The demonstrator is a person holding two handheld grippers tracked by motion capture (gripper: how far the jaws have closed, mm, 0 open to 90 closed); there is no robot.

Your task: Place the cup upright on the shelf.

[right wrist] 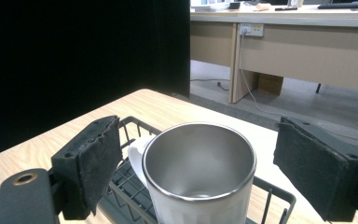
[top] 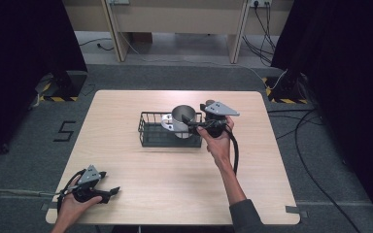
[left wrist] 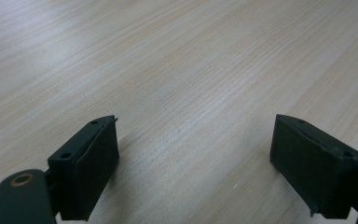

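Pale wood covers the bench, which stands on grey floor between dark curtains. A black wire basket sits near its middle, and a steel mug with a white outer wall stands upright in the basket's right end. The right tool is level with the mug's rim, its jaws spread, one on each side of the mug but apart from it. So the mug lies straight ahead of this tool, its long axis vertical, and a closing move would probably meet the wall. The left tool rests far away at the near left corner, also spread and holding nothing. The right gripper view shows the mug's empty inside; the left gripper view shows bare wood between its jaws.
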